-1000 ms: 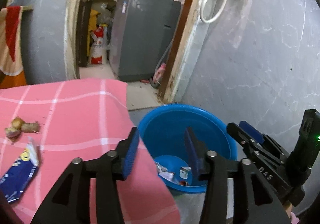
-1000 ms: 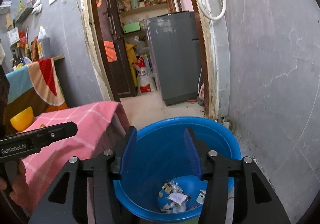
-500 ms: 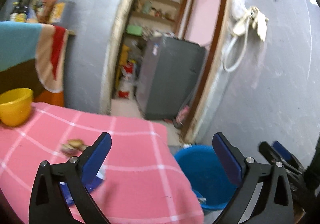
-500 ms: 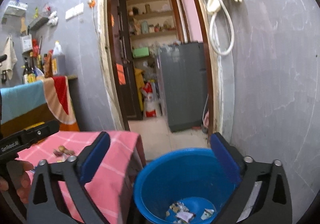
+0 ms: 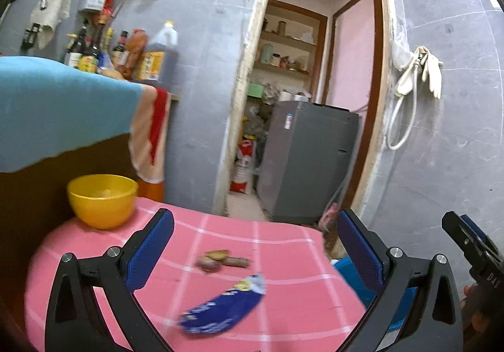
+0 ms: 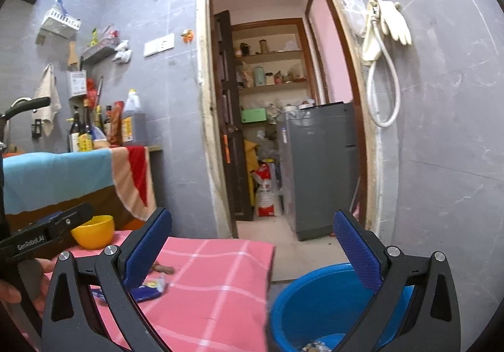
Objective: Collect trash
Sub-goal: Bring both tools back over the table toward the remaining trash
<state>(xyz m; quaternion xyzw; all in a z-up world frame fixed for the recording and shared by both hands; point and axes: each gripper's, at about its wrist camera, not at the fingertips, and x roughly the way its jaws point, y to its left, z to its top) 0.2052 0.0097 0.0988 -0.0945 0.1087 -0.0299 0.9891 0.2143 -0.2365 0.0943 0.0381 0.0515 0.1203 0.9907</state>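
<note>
pink checked tablecloth [image 5: 283, 241] is covering the table | round blue plastic tub [image 6: 315, 298] is sitting on the floor beside it — scraps lying inside | left gripper [image 5: 255, 252] is hovering spread wide, holding nothing | right gripper [image 6: 252, 246] likewise spread wide, empty | crumpled blue snack wrapper [image 5: 220, 311] is lying on the cloth | brown food scraps [image 5: 220, 259] are resting just behind it

We read "GenRobot.AI" in white on the black body of the left gripper [image 6: 47, 234] and the letters "DAS" on the right gripper [image 5: 482, 260]; the blue wrapper's [image 5: 223, 308] print is too blurred.
</note>
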